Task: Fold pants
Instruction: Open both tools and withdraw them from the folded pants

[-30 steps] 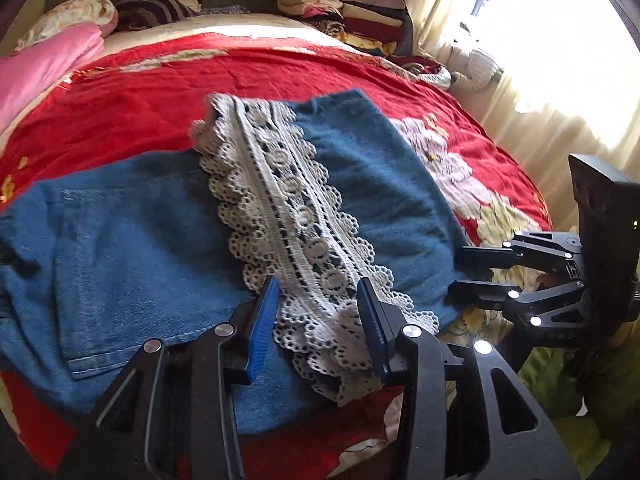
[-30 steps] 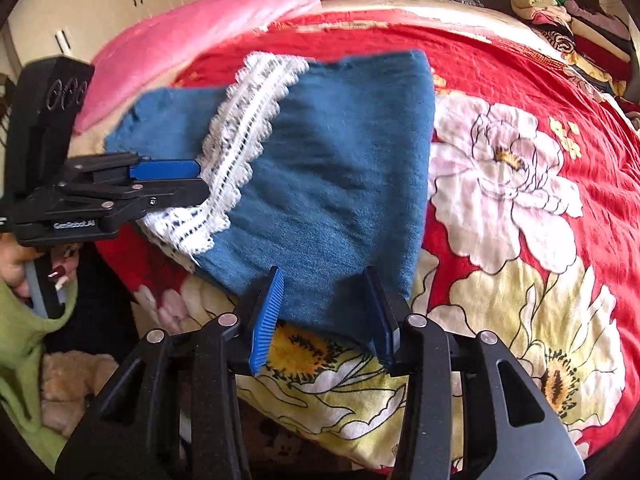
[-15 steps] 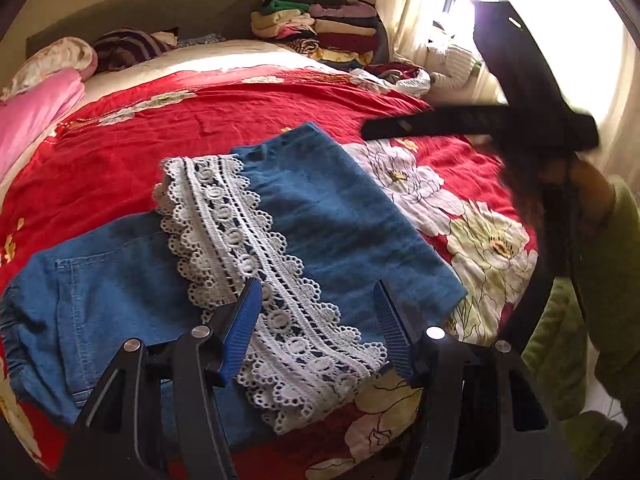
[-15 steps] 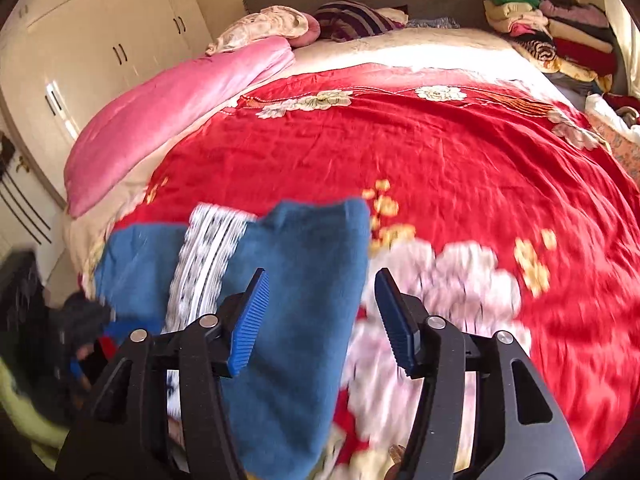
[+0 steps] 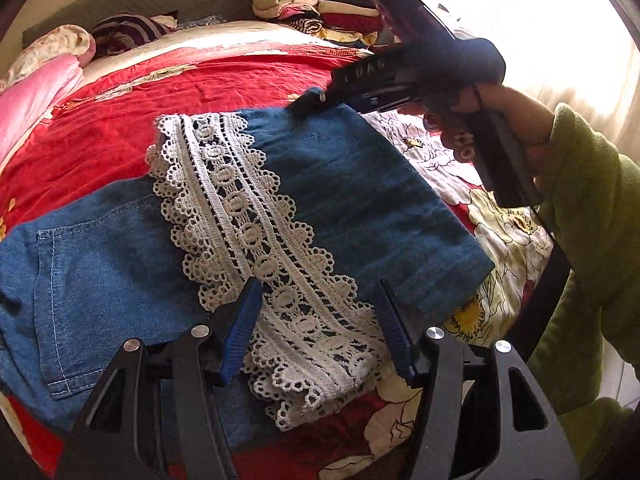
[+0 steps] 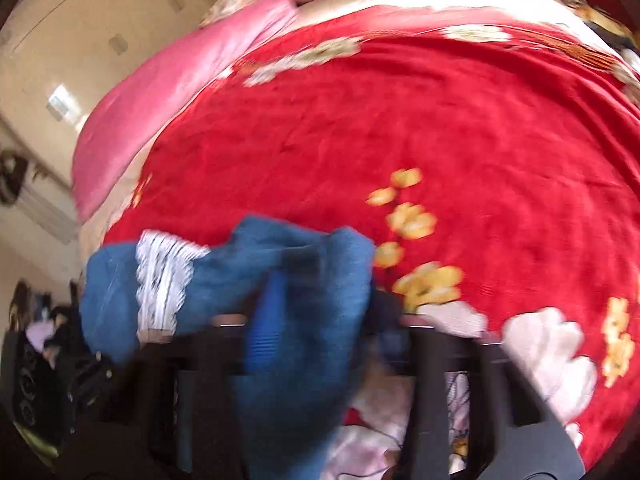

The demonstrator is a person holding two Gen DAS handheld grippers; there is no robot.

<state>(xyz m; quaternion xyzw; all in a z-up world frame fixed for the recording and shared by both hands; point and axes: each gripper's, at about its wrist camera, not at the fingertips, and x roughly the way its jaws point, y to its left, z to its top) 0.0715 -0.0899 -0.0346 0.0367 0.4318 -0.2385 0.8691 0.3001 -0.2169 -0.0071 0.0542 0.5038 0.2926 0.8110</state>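
Observation:
The blue denim pants lie folded on the red floral bedspread, with a white lace hem band across the top layer. My left gripper is open and empty, its blue pads over the near end of the lace. My right gripper reaches over the pants' far corner in the left wrist view. In the blurred right wrist view its jaws straddle the raised denim edge; whether they are closed on it is unclear.
A pink quilt and pillows lie at the bed's far left. A stack of folded clothes sits at the head. A curtained bright window is on the right. The person's green sleeve is at the right edge.
My right gripper swung from the near right side of the pants up and over to their far corner. My left gripper drew back slightly and stayed open.

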